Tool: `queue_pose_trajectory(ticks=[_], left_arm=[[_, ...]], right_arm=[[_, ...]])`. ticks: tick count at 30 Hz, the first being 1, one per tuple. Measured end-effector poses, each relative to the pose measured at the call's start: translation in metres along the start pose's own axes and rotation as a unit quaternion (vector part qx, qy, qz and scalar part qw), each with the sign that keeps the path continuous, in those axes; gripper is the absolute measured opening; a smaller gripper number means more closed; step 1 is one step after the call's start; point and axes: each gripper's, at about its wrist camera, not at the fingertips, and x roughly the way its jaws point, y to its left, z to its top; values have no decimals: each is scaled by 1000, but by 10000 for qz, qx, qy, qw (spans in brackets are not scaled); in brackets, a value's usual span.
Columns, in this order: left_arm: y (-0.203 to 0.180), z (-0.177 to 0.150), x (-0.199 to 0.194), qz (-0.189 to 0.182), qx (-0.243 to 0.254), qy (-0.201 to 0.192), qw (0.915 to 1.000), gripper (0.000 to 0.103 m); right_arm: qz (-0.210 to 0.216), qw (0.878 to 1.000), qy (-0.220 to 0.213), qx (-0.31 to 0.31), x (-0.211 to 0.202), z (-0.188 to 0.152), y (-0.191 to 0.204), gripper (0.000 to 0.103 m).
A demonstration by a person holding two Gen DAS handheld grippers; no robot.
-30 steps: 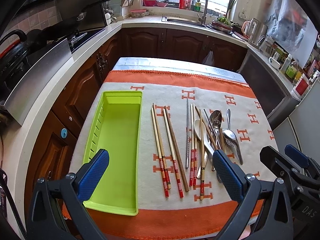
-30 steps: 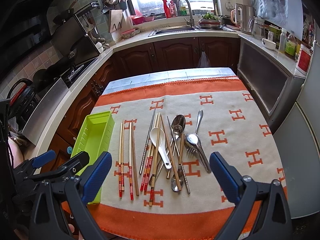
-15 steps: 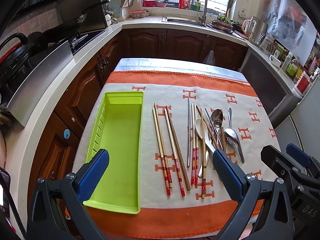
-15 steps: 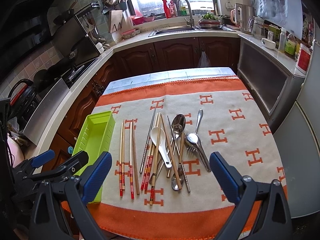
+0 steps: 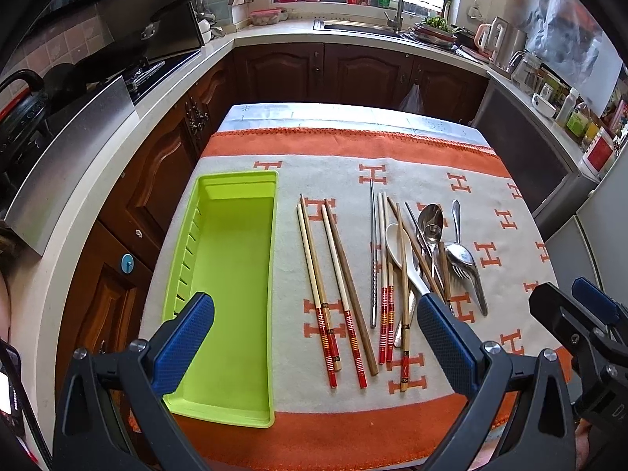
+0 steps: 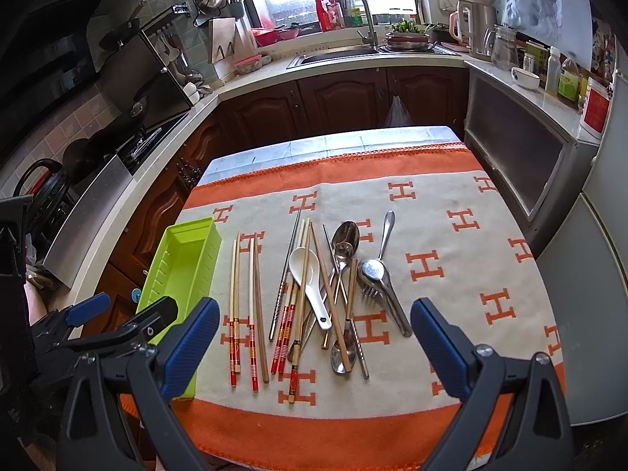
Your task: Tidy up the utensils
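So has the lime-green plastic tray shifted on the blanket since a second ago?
No. The lime-green plastic tray keeps its place beside the wooden chopsticks and the orange H marks; only the camera drifted slightly.

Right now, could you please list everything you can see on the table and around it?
Tray: one, lime green, empty, left side of cloth.
Wooden chopsticks: four in a loose group, some red-banded, right of the tray.
Mixed pile: more chopsticks, metal spoons, a fork; exact count unclear.
Ceramic spoon: one, white, in that pile.
Cloth: one, beige and orange with H marks, covering the table.
Sink tap: one, metal, far counter.
Left gripper: jaws open, above the near edge.
Right gripper: jaws open, empty.
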Motion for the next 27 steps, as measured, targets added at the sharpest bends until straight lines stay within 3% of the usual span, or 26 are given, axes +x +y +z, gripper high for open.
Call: queue_pose_trajectory(ticks=[5, 9, 13, 18, 27], left_arm=[[0, 4, 22, -233, -24, 254, 9994, 102], [-4, 5, 42, -131, 142, 337, 9992, 102], [-7, 7, 68, 9, 241, 522, 9983, 99], [-4, 4, 96, -87, 195, 798, 9966, 94], [-11, -1, 117, -276, 87, 972, 9948, 87]], right_arm=[[80, 9998, 141, 98, 13, 6, -11, 96], [203, 9992, 279, 180, 27, 13, -25, 93], [56, 9993, 365, 28, 46, 17, -36, 90], [-220, 9977, 582, -265, 78, 13, -55, 79], [-44, 9921, 1177, -424, 138, 1, -81, 69]])
